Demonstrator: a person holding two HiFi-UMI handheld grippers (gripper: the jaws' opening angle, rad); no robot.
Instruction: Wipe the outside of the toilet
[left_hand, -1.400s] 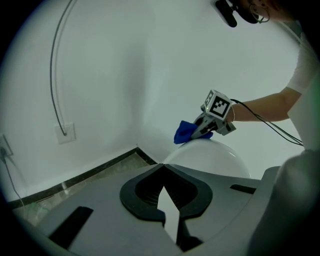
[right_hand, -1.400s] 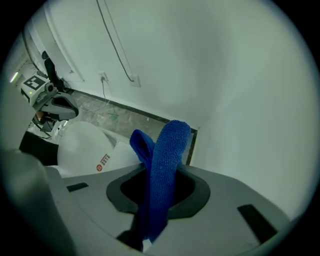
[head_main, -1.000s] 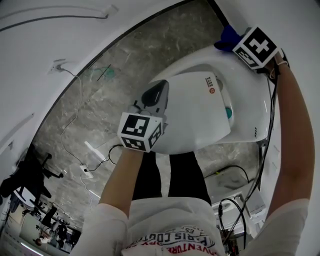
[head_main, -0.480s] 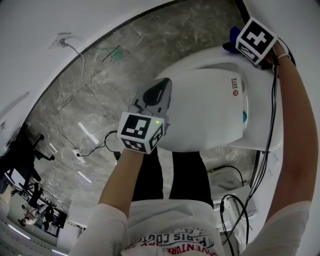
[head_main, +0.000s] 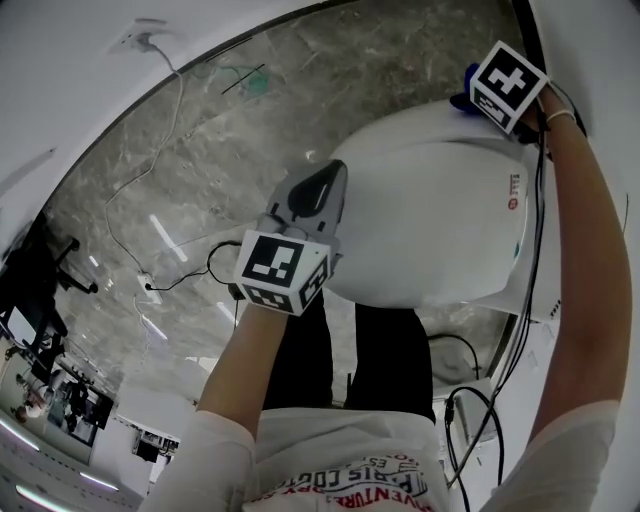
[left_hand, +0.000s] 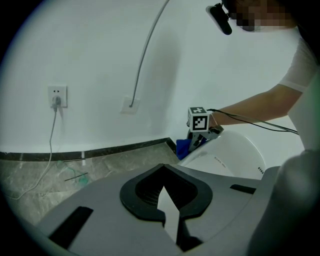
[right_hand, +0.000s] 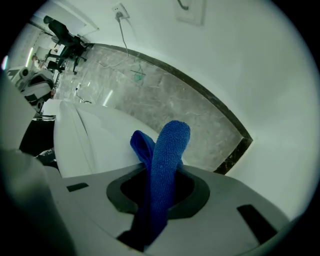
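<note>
We are looking down at the white toilet, smooth and egg-shaped with its lid down, sitting on the grey floor. It is lying left to right, round front pointing left. Our right gripper is pinching a blue cloth at the toilet's far side. Our left gripper, jaws nearly together and holding nothing, is waiting by the front. The lid is hiding the bowl.

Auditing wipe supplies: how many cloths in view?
1. A blue cloth is clamped in the right gripper, at the far end of the toilet. Others could be hidden behind the toilet.
</note>
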